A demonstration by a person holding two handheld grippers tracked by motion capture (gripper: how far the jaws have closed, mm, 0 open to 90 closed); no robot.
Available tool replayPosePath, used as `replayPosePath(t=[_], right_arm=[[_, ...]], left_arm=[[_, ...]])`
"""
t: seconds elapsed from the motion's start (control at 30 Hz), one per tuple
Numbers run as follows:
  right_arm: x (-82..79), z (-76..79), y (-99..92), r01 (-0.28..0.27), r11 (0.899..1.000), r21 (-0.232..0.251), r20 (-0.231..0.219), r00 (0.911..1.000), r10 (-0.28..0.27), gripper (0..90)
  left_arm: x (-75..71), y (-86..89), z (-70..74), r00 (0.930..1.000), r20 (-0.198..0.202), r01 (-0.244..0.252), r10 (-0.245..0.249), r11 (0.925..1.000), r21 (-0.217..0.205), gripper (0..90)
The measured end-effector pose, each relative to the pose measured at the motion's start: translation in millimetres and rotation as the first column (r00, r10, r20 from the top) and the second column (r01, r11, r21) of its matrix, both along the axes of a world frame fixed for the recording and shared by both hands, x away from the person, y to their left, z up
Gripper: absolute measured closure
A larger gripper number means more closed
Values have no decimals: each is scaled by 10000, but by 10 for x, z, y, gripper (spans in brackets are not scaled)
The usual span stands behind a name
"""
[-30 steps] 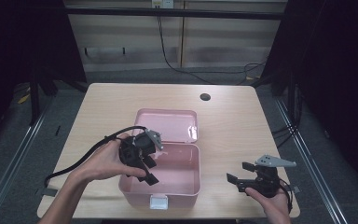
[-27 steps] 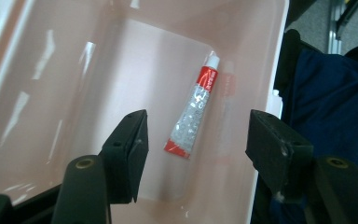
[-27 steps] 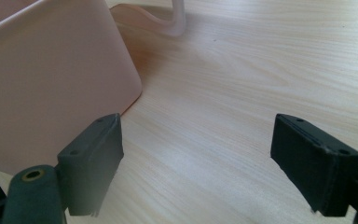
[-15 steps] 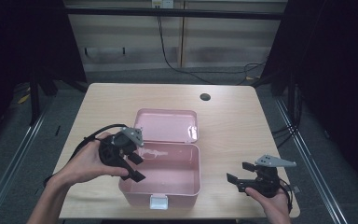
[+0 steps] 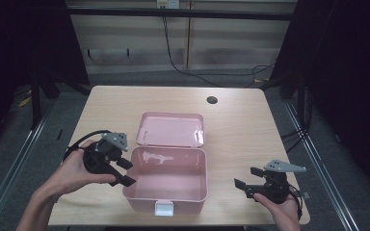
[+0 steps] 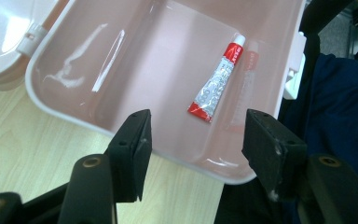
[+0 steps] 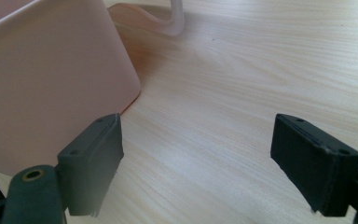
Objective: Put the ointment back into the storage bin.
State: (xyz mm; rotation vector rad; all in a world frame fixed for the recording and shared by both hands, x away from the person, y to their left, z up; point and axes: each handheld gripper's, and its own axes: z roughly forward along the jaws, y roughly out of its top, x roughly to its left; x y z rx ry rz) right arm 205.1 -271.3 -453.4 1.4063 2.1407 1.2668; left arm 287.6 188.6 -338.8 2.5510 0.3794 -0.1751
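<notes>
Withdrawn leftward from the pink box (image 5: 166,180), left tool (image 5: 121,172) gapes empty, narrowing.

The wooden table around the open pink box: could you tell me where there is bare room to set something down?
The light wooden table is bare along its far edge, behind the pink plastic box's open lid, apart from a small dark hole. The strip between box and right tool is free. The left tool crowds the box's left wall.

Black left gripper (image 5: 123,172) with grey three-cornered plate and black cable.
</notes>
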Motion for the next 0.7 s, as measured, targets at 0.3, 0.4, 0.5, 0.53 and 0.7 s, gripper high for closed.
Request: replayPosePath(t=[0.3,0.4,0.5,0.53,0.7], right_arm=[[2,-3,-4,31,10000,4,-25,10000,-31,164],[3,-3,-1,45,10000,-13,-35,10000,-45,164],[2,-4,0,55,10000,-16,-33,10000,-55,164],[3,-5,1,67,10000,-15,-49,10000,-67,164],[4,-10,17,-1,10000,-75,-119,9999,0,165]], left_arm=[[-96,281,-93,9980,103,-616,616,9981,7,403],[-109,379,-129,9975,162,-683,685,9976,-81,403],[-132,479,-180,9946,308,-982,989,9949,-232,403],[-134,502,-195,9951,325,-926,934,9954,-246,403],[-155,620,-361,9933,217,-1122,1133,9927,-442,402]])
